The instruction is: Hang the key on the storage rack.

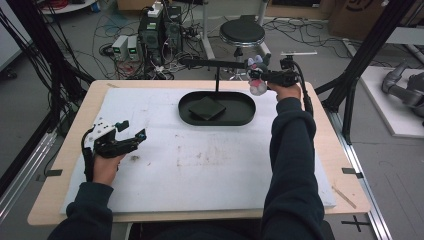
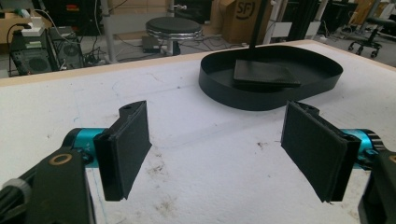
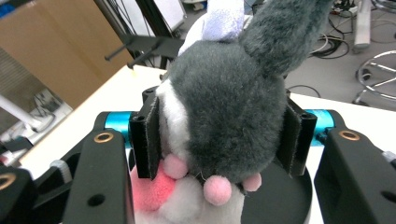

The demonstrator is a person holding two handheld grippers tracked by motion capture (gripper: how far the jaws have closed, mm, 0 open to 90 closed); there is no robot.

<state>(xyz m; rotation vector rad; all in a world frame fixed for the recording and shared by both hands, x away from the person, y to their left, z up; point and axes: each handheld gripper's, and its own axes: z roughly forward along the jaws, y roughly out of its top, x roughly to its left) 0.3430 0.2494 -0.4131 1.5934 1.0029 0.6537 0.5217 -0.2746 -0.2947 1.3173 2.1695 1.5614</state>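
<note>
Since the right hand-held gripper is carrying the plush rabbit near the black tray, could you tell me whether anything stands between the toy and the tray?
The plush rabbit, clamped in the right hand-held gripper, hangs above the black tray's right end. Nothing visible lies between. A black square pad and a thin stand post occupy the tray's middle.

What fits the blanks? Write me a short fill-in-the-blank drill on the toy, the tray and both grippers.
1. The right gripper is shut on a plush ____ with grey ears.
2. The left gripper hovers over the white mat with its jaws ____.
3. The tray is coloured ____.
4. Inside the tray lies a flat black ____.

Missing words: toy; open; black; square
</note>
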